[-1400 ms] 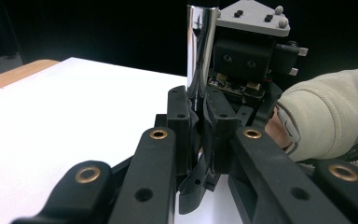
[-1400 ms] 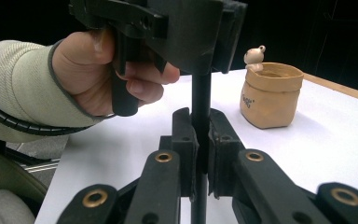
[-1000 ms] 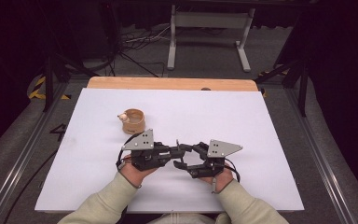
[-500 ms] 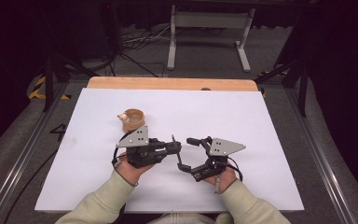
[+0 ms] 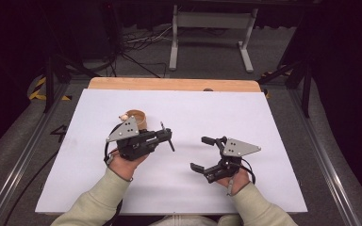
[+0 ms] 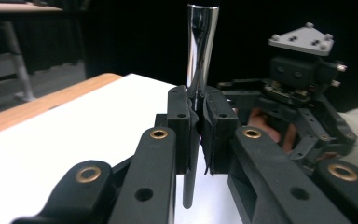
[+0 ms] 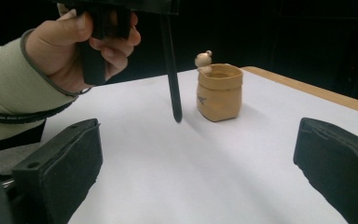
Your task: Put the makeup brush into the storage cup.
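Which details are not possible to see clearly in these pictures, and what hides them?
- Rod in the left gripper: the left gripper view's top edge cuts off its shiny end, so what tool it is stays unclear.
- Pot in the high view: the grey plate covers its near side.
- Pot's inside: rim hides it in the right gripper view.
- Mark on the pot's front: too small to read.

Slim dark pen [image 6: 200,56] with a shiny metal upper end, clamped upright between closed pads near table centre, tip just above the white sheet. Small tan pot [image 7: 219,92] with a tiny pale figure on its rim, standing upright at far left.
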A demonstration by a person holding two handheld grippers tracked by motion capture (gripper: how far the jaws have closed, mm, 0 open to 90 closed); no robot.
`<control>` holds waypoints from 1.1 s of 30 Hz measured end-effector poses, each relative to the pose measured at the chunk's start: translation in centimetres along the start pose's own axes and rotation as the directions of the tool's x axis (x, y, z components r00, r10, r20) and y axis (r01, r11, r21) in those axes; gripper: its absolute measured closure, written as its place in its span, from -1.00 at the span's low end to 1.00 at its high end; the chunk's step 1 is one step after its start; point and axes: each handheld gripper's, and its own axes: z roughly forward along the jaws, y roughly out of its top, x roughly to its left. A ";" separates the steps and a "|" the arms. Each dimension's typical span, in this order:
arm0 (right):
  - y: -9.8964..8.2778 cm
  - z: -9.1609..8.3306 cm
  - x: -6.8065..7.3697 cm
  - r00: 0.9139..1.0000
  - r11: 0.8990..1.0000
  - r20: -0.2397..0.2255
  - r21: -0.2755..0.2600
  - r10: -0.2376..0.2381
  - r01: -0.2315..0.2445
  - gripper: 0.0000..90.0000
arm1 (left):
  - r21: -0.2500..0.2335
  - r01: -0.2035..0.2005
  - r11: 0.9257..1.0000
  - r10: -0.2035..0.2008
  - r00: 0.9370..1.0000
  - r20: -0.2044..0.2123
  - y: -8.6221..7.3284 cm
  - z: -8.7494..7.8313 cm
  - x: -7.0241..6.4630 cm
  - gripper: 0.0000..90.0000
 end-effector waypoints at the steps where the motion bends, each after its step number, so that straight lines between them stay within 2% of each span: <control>1: 0.0 -0.4 -0.1 1.000 1.000 0.013 0.000 0.000 0.000 -0.97 | -0.004 0.004 1.000 -0.004 1.000 -0.017 0.1 -0.3 0.2 0.85; 7: 0.0 -1.3 -0.3 0.999 1.000 0.051 -0.008 -0.004 0.004 -0.98 | -0.013 0.010 1.000 -0.011 0.998 -0.065 0.4 -0.8 0.8 0.84; 8: -0.2 -1.6 -0.5 0.997 1.000 0.076 -0.002 -0.004 0.004 -0.98 | -0.011 0.003 1.000 -0.004 0.997 -0.079 0.4 -0.9 1.0 0.84; 10: -0.2 -1.7 -0.6 0.997 1.000 0.081 0.001 0.000 0.000 -0.98 | -0.011 0.007 1.000 -0.008 0.995 -0.099 0.4 -0.9 1.2 0.84; 11: -0.5 -1.9 -0.8 0.994 1.000 0.105 0.000 0.020 -0.021 -0.98 | -0.011 0.013 1.000 -0.015 0.994 -0.109 0.5 -1.0 1.3 0.84; 14: -0.7 -2.2 -1.0 0.991 1.000 0.130 0.008 0.022 -0.024 -0.98 | -0.012 0.023 1.000 -0.025 0.989 -0.145 0.6 -1.2 1.7 0.84; 17: -1.0 -2.6 -1.1 0.989 1.000 0.148 0.014 0.012 -0.015 -0.99 | -0.013 0.024 1.000 -0.026 0.983 -0.182 0.7 -1.4 2.0 0.84; 20: -1.1 -2.8 -1.1 0.988 1.000 0.156 0.017 0.006 -0.009 -0.99 | -0.014 0.028 1.000 -0.030 0.974 -0.224 0.8 -1.6 2.2 0.84; 21: -1.3 -3.0 -1.1 0.986 1.000 0.164 0.017 -0.001 -0.002 -0.99 | -0.016 0.022 1.000 -0.026 0.970 -0.241 0.8 -1.7 2.3 0.84; 22: -1.3 -3.1 -1.1 0.986 1.000 0.168 0.023 -0.011 0.007 -0.99 | -0.013 0.019 1.000 -0.022 0.963 -0.268 0.8 -1.9 2.6 0.84; 23: -1.4 -3.2 -1.1 0.986 0.999 0.167 0.029 -0.020 0.015 -1.00 | -0.015 0.020 1.000 -0.023 0.960 -0.278 0.9 -2.0 2.7 0.84; 24: -1.5 -3.4 -1.1 0.986 0.999 0.164 0.029 -0.031 0.026 -1.00 | -0.015 0.020 1.000 -0.023 0.960 -0.278 0.9 -2.0 2.7 0.84; 25: -1.6 -3.5 -1.2 0.986 0.999 0.165 0.028 -0.029 0.025 -1.00 | -0.020 0.026 0.999 -0.031 0.954 -0.298 0.9 -2.2 3.0 0.84; 26: -1.7 -3.7 -1.2 0.986 1.000 0.165 0.021 -0.019 0.015 -1.00 | -0.024 0.026 0.999 -0.032 0.951 -0.307 0.9 -2.2 3.1 0.84; 27: -1.7 -3.7 -1.2 0.986 1.000 0.165 0.021 -0.019 0.015 -1.00 | -0.024 0.026 0.999 -0.032 0.951 -0.307 0.9 -2.2 3.1 0.84; 31: -1.9 -4.2 -1.3 0.984 1.000 0.180 0.007 0.004 -0.006 -1.00 | -0.029 0.033 0.999 -0.041 0.938 -0.343 0.9 -2.6 3.7 0.84; 33: -2.0 -4.5 -1.3 0.981 1.000 0.194 0.006 0.005 -0.007 -1.00 | -0.032 0.035 0.999 -0.044 0.935 -0.351 0.9 -2.7 3.9 0.84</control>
